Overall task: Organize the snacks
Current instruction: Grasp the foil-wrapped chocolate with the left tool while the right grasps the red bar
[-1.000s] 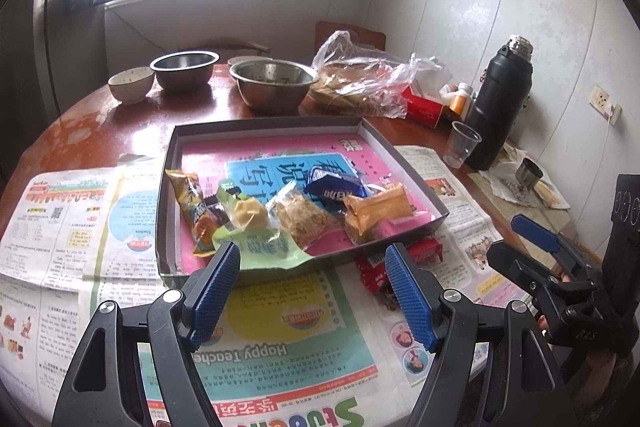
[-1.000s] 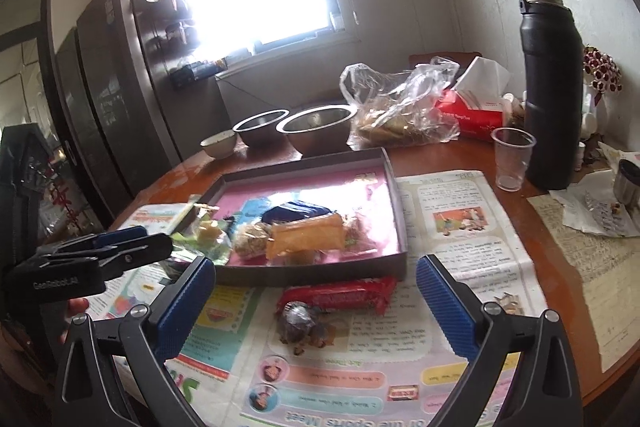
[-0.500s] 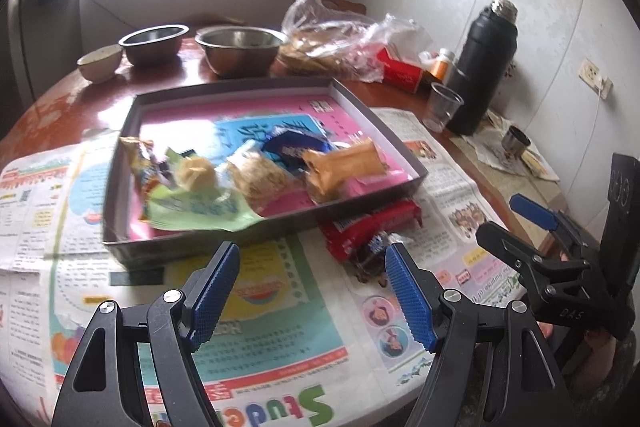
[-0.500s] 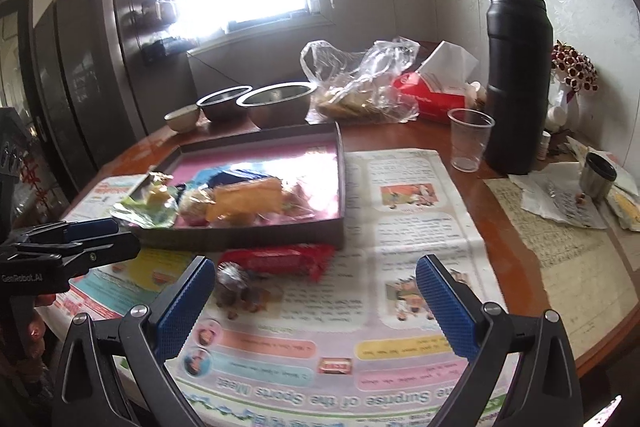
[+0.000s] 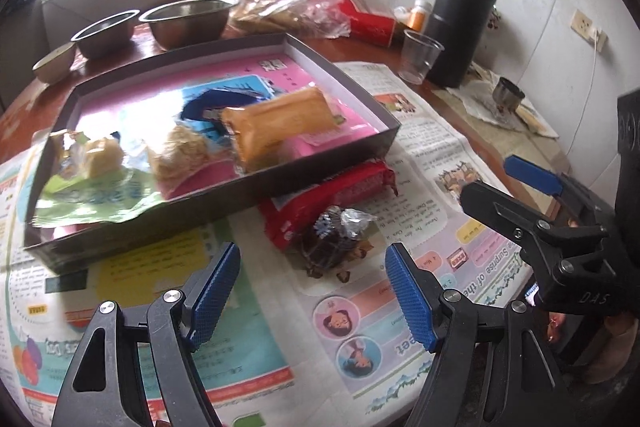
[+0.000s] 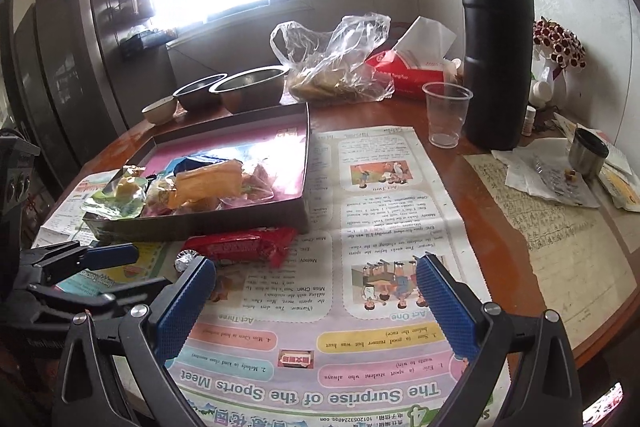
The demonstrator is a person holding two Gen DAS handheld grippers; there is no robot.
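Note:
A shallow dark box (image 5: 344,75) (image 6: 240,219) lined in pink holds several snacks: an orange packet (image 5: 280,125) (image 6: 208,181), a blue one (image 5: 208,103), pale wrapped cakes and a green wrapper (image 5: 92,199). In front of it on the newspaper lie a red packet (image 5: 332,195) (image 6: 240,247) and a dark foil-wrapped snack (image 5: 328,239). My left gripper (image 5: 312,291) is open, just short of the dark snack. My right gripper (image 6: 316,303) is open and empty over the newspaper, right of the red packet.
At the back stand two steel bowls (image 5: 188,19), a small ceramic bowl (image 5: 54,61), a plastic bag of food (image 6: 336,75), a red tissue box (image 6: 404,75), a clear cup (image 6: 446,115) and a tall black flask (image 6: 496,55). A metal cup (image 6: 588,151) and papers lie right.
My left gripper has moved forward and right, closer to the red packet and dark snack. My right gripper has swung right over the newspaper. Both stay open.

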